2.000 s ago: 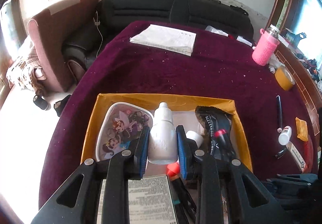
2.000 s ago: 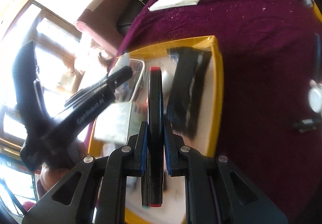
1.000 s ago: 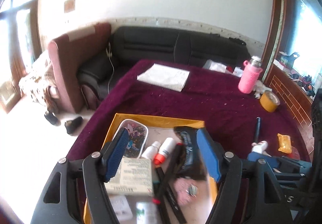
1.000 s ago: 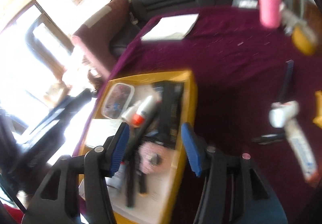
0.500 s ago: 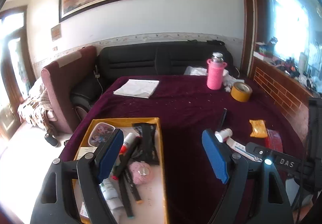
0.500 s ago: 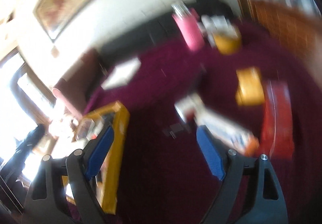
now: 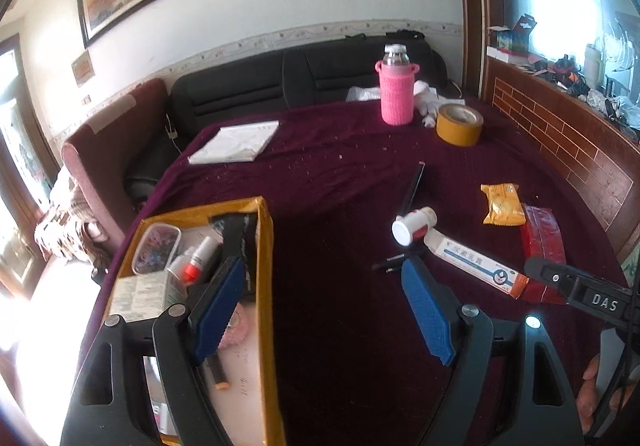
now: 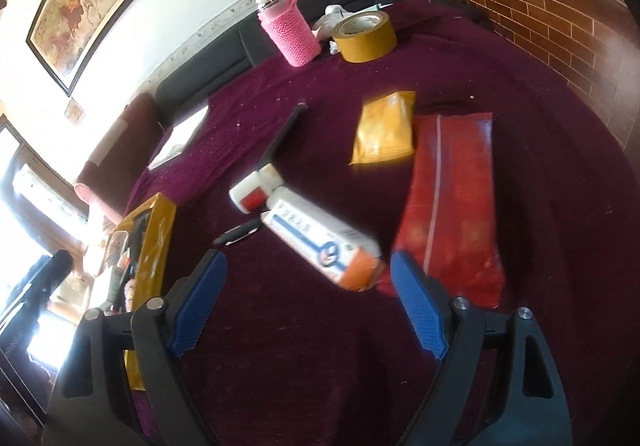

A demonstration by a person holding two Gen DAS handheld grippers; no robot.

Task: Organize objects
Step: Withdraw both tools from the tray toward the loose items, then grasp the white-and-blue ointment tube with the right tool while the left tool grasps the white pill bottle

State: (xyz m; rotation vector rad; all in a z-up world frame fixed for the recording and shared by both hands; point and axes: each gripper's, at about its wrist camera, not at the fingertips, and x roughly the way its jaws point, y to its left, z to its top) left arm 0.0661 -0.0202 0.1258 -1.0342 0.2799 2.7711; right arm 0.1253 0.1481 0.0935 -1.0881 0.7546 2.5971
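Both grippers hung wide and empty above the maroon surface (image 7: 340, 181): the left gripper (image 7: 320, 306) beside the yellow box (image 7: 267, 286) of small items, the right gripper (image 8: 306, 296) near the white ointment carton (image 8: 320, 242) and red packet (image 8: 452, 201).

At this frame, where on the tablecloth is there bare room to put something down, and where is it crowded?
Bare cloth lies between the yellow box and the ointment tube, and farther back between the white paper and the tape roll. Crowded: the cluster of tube, white bottle, pen, orange packet and red pouch; the box is packed too.
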